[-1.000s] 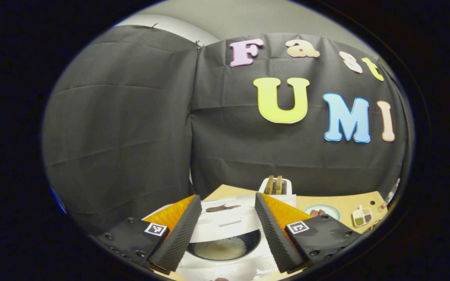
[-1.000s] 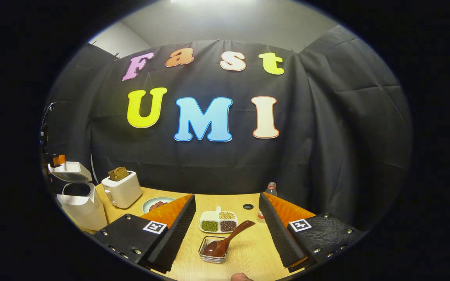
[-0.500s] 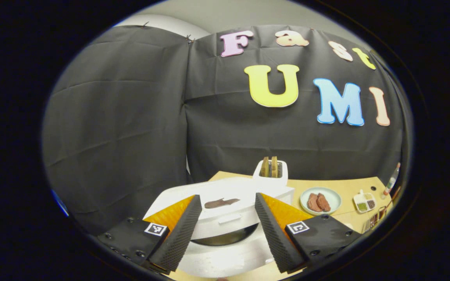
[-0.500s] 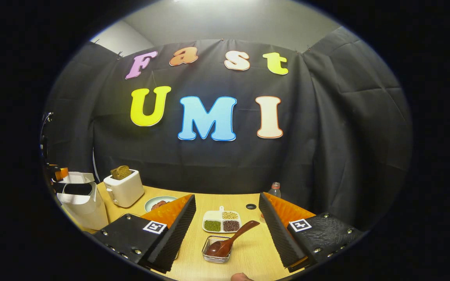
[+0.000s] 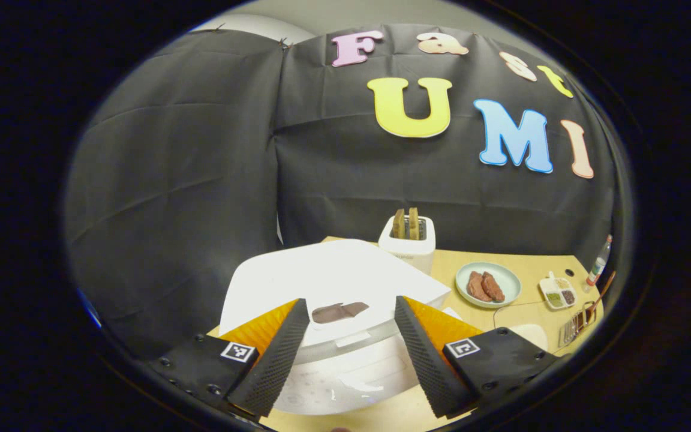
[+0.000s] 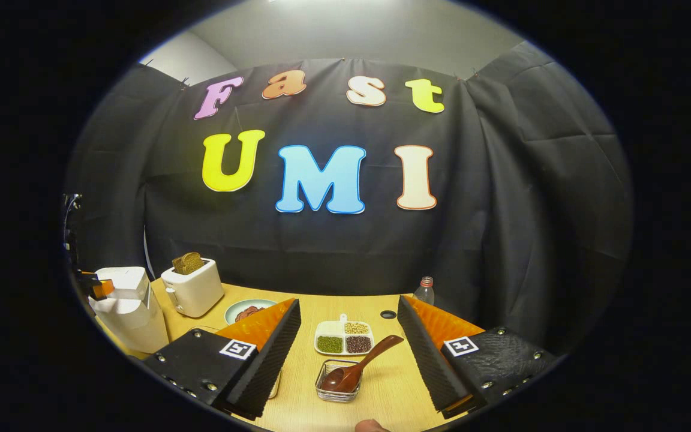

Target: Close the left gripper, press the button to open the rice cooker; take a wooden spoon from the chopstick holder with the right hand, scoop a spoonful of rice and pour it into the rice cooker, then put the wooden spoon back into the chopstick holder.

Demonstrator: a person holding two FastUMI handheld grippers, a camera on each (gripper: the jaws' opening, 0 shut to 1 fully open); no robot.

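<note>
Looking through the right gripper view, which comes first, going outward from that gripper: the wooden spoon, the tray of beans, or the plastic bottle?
1. Wooden spoon, nearest, resting in its wire holder just ahead of the right gripper, between its fingers.
2. Divided bean tray, just beyond the spoon, mid-table.
3. Plastic bottle, farthest, at the table's back edge by the cloth, to the right.
</note>
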